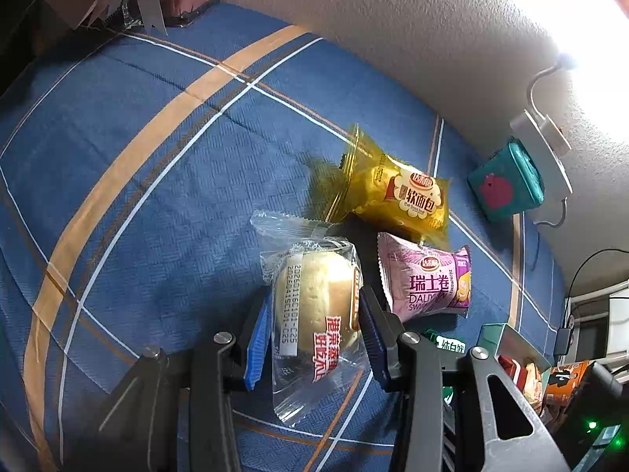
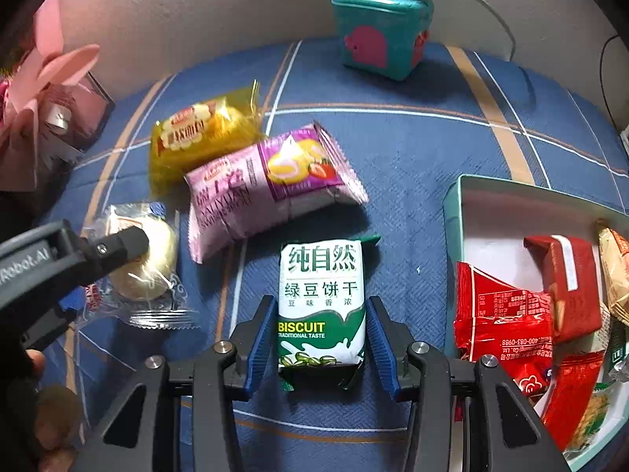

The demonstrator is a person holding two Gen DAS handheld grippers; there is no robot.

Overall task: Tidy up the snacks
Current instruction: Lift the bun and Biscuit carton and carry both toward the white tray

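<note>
Our left gripper (image 1: 312, 338) straddles the cake in its clear wrapper (image 1: 314, 310), the blue pads set either side of the round middle. The left pad stands a little off the wrapper and the right one seems to touch it, so we judge the jaws open, closing in but not yet clamped. We aim for the firm cake and not the loose crimped ends, which would slip.

Our right gripper (image 2: 320, 338) does likewise with the green biscuit pack (image 2: 320, 303): pads flank its lower half with a thin gap each side, so it is open too. The pack lies flat on the blue checked cloth (image 2: 412, 149), lengthwise along the fingers (handy for a straight pinch).

Beyond sit the purple roll packet (image 2: 267, 185) and the yellow bread packet (image 2: 204, 133), overlapping.

Only the right view shows the white box (image 2: 452, 212) just right of the biscuits, already holding red packets (image 2: 503, 314), which is probably where the snacks are meant to go. It also shows the left tong from the side, lying over the cake. The left view shows only a corner of that box, but gives the cake's printed label and the pads' spacing clearly.
</note>
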